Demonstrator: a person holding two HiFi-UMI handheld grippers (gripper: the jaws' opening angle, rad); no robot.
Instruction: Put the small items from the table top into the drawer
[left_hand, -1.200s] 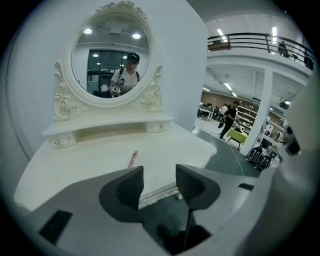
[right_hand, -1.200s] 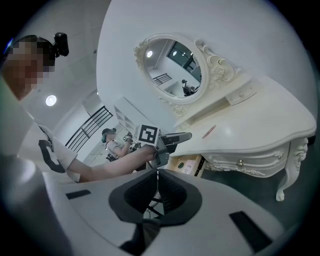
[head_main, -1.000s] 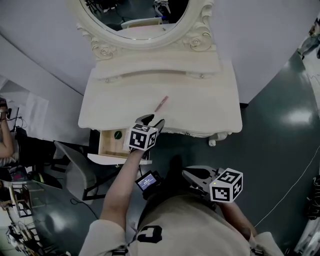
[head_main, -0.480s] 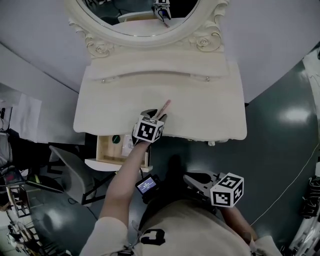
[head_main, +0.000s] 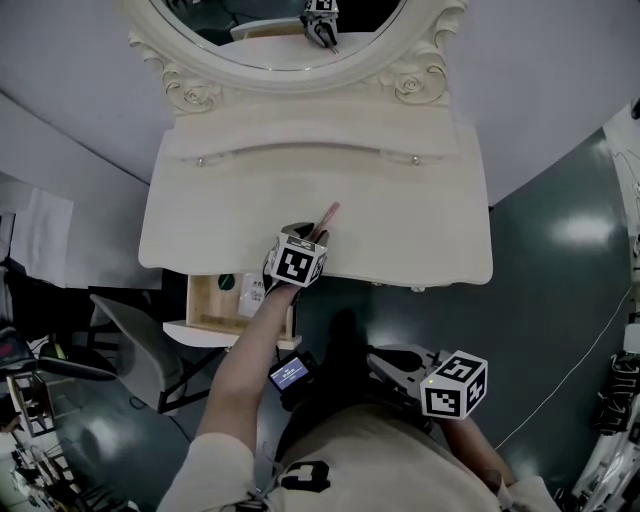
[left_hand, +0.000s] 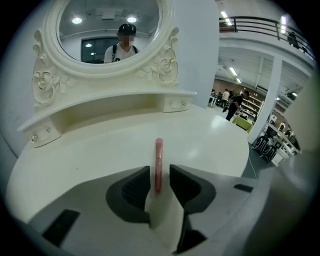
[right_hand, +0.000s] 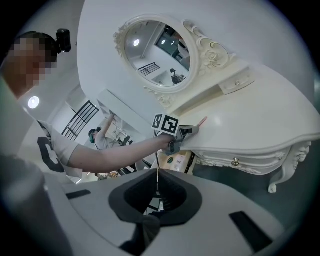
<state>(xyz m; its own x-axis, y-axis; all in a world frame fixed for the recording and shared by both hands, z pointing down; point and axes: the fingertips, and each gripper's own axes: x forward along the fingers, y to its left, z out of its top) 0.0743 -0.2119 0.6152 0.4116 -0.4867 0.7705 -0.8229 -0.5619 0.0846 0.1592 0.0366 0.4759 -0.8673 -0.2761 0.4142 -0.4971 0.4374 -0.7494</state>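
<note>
The left gripper's (left_hand: 160, 172) fingers, just closing, flank the near end of the slim pink stick (left_hand: 158, 159) lying on the desk (left_hand: 90, 150), not yet pinching it; the right gripper's (right_hand: 156, 187) fingers are pressed together, away from the desk, with 1 drawer (head_main: 205, 312) open

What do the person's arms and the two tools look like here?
Both the left tool and the right tool have grey bodies, dark-lined jaws and a white cube with black square markers. The left arm is bare below a short, light sleeve.
</note>
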